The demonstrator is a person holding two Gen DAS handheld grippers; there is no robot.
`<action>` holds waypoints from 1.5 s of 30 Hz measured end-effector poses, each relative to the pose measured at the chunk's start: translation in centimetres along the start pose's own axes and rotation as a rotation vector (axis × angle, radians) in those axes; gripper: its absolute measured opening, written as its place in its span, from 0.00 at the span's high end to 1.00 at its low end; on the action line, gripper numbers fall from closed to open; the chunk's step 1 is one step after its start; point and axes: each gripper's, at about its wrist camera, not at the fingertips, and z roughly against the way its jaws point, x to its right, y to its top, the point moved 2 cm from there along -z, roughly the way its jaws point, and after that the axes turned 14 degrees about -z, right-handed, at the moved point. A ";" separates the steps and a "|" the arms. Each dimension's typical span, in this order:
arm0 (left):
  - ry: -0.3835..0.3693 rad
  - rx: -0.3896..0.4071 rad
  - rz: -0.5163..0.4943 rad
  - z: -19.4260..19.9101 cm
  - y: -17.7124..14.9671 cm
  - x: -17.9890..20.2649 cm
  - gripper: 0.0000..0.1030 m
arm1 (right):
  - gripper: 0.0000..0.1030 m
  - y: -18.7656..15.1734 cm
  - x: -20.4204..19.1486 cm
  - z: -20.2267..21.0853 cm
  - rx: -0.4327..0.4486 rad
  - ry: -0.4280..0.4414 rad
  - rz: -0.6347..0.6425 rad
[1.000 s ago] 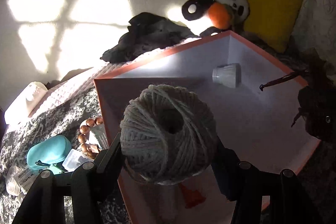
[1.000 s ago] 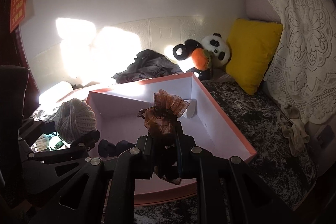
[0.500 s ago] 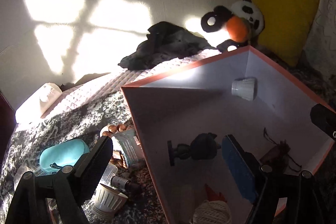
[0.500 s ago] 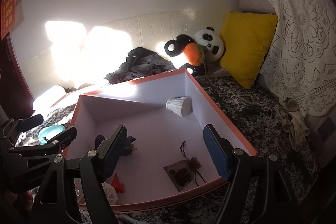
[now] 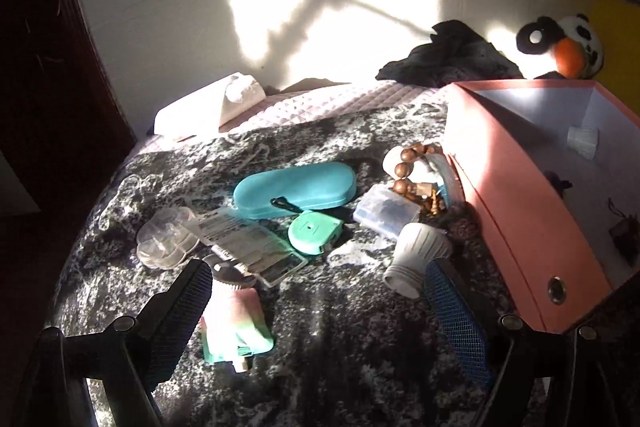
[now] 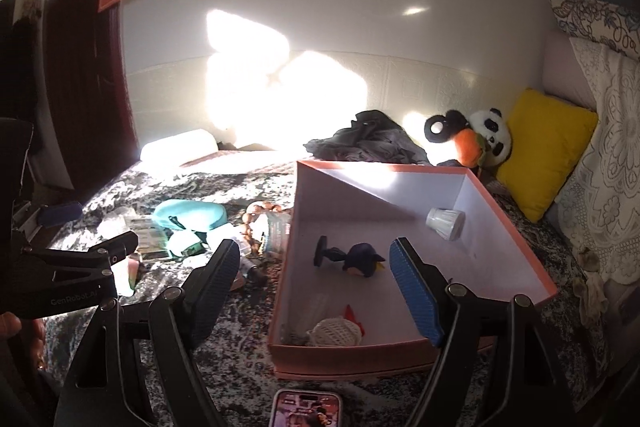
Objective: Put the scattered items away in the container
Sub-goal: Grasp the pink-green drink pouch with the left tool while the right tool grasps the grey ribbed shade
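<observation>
The pink box (image 5: 516, 203) stands on the dark patterned bed cover. In the right wrist view the box (image 6: 516, 239) holds a twine ball (image 6: 336, 333), a dark figurine (image 6: 352, 259) and a white ribbed cup (image 6: 444, 223). Left of it lie a teal case (image 5: 296, 189), a teal tape measure (image 5: 314, 235), wooden beads (image 5: 408, 163), a clear plastic box (image 5: 386, 213), another ribbed cup (image 5: 418, 253), a card packet (image 5: 248, 241) and a pink-green tube (image 5: 236, 315). My left gripper (image 5: 320, 303) hangs over these, jaws opening, gripping nothing. My right gripper (image 6: 316, 283) hovers at the box's near left corner, jaws opening and empty.
A phone (image 6: 306, 407) lies in front of the box. Behind it are a dark garment (image 6: 368, 141), a panda plush (image 6: 480, 139) and a yellow cushion (image 6: 548, 151). A white tissue pack (image 5: 212, 107) lies at the far left by the wall.
The left gripper let go of the twine ball and the right gripper the brown pouch; both now lie in the box. Both grippers opened and swung left, the left out over the scattered items.
</observation>
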 end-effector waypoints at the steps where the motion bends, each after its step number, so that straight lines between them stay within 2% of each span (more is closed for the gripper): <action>1: 0.015 -0.021 0.020 -0.4 -1.4 -1.6 0.12 | 0.22 -0.8 -1.5 -0.5 -0.017 0.012 0.025; 4: 0.066 -0.094 0.066 -2.2 -5.0 -5.2 0.12 | 0.22 -3.5 -5.5 -2.9 -0.089 0.041 0.091; 7: 0.066 -0.138 0.107 -3.9 -7.5 -7.6 0.12 | 0.22 -6.3 -8.3 -6.1 -0.189 0.068 0.113; 10: 0.058 -0.165 0.134 -5.9 -8.9 -8.6 0.12 | 0.22 -8.7 -9.5 -9.6 -0.289 0.061 0.092; 14: 0.003 -0.209 0.174 -9.5 -9.7 -8.7 0.12 | 0.22 -10.7 -9.2 -13.6 -0.402 0.022 0.016; 21: -0.071 -0.252 0.194 -14.0 -9.7 -6.8 0.12 | 0.17 -9.7 -7.4 -16.5 -0.404 -0.023 -0.182; 29: -0.120 -0.272 0.192 -17.3 -9.2 -5.4 0.12 | 0.14 -9.0 -7.2 -20.5 -0.392 -0.089 -0.285; 34: -0.131 -0.244 0.200 -18.0 -8.9 -5.4 0.08 | 0.14 -9.1 -6.9 -23.0 -0.409 -0.098 -0.331; 36: -0.129 -0.231 0.210 -18.0 -8.9 -5.9 0.14 | 0.21 -9.2 -6.7 -23.8 -0.418 -0.092 -0.358; 37: -0.129 -0.226 0.214 -18.0 -9.0 -6.2 0.23 | 0.41 -9.3 -6.7 -24.1 -0.427 -0.079 -0.362; 38: -0.130 -0.225 0.211 -17.9 -9.0 -6.3 0.30 | 0.47 -9.3 -6.9 -24.3 -0.433 -0.072 -0.352; 40: -0.133 -0.222 0.207 -17.8 -9.0 -6.4 0.31 | 0.56 -9.2 -7.5 -24.3 -0.430 -0.065 -0.318; 45: -0.126 -0.221 0.193 -17.0 -9.2 -6.2 0.33 | 0.57 -9.2 -10.0 -22.8 -0.406 -0.019 -0.211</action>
